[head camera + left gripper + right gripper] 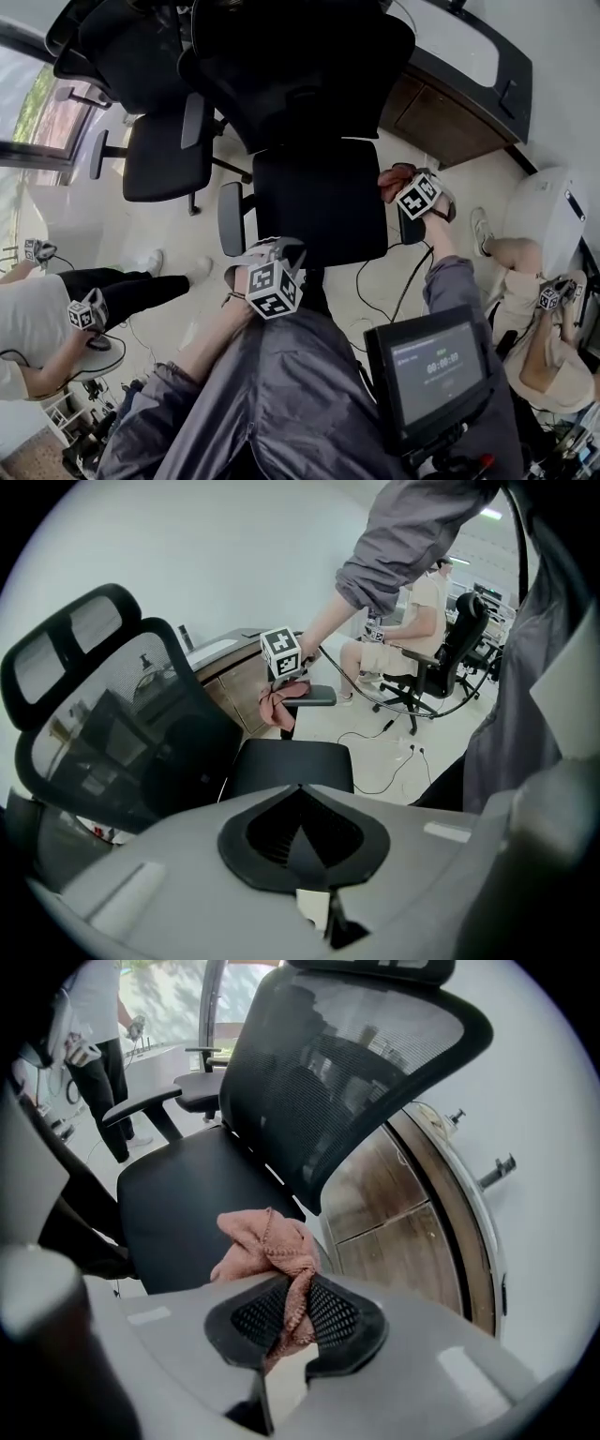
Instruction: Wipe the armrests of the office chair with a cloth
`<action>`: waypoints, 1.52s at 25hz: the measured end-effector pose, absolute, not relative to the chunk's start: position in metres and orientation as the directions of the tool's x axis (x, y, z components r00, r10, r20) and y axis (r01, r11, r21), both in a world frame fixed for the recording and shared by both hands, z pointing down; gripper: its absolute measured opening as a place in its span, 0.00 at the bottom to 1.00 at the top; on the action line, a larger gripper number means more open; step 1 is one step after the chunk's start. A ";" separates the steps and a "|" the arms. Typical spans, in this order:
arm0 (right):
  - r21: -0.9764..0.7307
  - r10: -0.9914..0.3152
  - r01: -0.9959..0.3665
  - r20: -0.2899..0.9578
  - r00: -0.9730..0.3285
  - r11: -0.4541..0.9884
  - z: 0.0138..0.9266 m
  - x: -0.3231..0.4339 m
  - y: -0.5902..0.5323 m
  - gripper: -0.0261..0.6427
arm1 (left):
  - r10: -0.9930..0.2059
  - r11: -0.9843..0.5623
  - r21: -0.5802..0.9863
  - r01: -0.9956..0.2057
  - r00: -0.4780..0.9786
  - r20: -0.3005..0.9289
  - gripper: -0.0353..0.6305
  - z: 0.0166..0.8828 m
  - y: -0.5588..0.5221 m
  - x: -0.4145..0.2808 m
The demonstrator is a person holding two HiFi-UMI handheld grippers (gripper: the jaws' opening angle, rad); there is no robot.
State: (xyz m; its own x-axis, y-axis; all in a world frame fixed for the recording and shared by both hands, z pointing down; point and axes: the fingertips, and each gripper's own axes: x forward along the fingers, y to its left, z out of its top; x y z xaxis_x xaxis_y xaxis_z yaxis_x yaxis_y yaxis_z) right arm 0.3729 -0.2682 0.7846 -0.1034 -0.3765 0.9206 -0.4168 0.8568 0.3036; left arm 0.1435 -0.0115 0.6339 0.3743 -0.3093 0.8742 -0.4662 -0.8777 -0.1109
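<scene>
Your right hand-held gripper (289, 1321) pinches the pink cloth (267, 1246) between its pads. A strand of the fabric runs down through the gap, and the rest stands out as a crumpled bunch in front of the jaws. This gripper is at the right side of the black office chair (323, 202), over the right armrest (317, 696). In the left gripper view the cloth hangs at the far end of this armrest, the end nearer to the mesh backrest (347, 1063). It seems to touch the pad there, but I cannot tell if it presses on it.

Your left hand-held gripper (300, 834) has its jaws pressed together, with nothing between them. It points down at the near left corner of the seat (291, 766), just beside the near end of the grey left armrest (232, 217). Whether it touches the armrest, the views do not show.

Behind the chair, at the far right, a wooden cabinet (441, 117) stands close to the white wall. A second office chair (164, 155), also black, stands at the far left. Black cables (405, 281) lie on the pale floor (187, 272) to the right of the seat. A small monitor (436, 367) hangs in front of you at the near right. A person in a white shirt (33, 323) is at the left and another person (539, 309) sits at the right; each of them holds grippers with marker cubes.
</scene>
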 end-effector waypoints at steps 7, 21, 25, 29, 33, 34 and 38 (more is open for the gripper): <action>0.290 -0.352 -0.392 0.931 -0.094 0.873 0.784 0.390 -0.193 0.11 | -0.336 -0.883 -0.126 -0.452 0.421 0.842 0.08 0.621 -0.017 0.158; 0.233 -0.269 -0.411 0.963 -0.032 0.882 0.766 0.421 -0.182 0.11 | -0.338 -0.885 -0.130 -0.448 0.422 0.841 0.08 0.622 -0.017 0.170; 0.301 -0.348 -0.425 0.937 -0.036 0.854 0.765 0.418 -0.234 0.11 | -0.350 -0.869 -0.139 -0.476 0.391 0.851 0.08 0.618 -0.014 0.166; 0.331 -0.366 -0.444 0.930 0.005 0.833 0.768 0.411 -0.249 0.11 | -0.376 -0.847 -0.155 -0.508 0.369 0.850 0.08 0.608 -0.005 0.150; 0.317 -0.353 -0.428 0.935 -0.005 0.846 0.779 0.398 -0.245 0.11 | -0.388 -0.821 -0.154 -0.550 0.339 0.857 0.08 0.612 0.001 0.129; 0.309 -0.348 -0.419 0.937 -0.018 0.854 0.782 0.398 -0.241 0.11 | -0.389 -0.817 -0.152 -0.555 0.337 0.858 0.08 0.615 0.001 0.127; 0.314 -0.336 -0.407 0.942 0.017 0.858 0.782 0.418 -0.210 0.11 | -0.393 -0.807 -0.151 -0.571 0.329 0.859 0.08 0.625 -0.004 0.118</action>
State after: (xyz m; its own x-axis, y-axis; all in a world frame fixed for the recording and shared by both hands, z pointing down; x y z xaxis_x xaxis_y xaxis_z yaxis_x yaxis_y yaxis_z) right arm 0.4180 -0.2100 0.7821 0.0174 -0.3360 0.9417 -0.4069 0.8579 0.3136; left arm 0.1177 -0.0044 0.6254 0.3288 -0.3934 0.8586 -0.5710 -0.8069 -0.1511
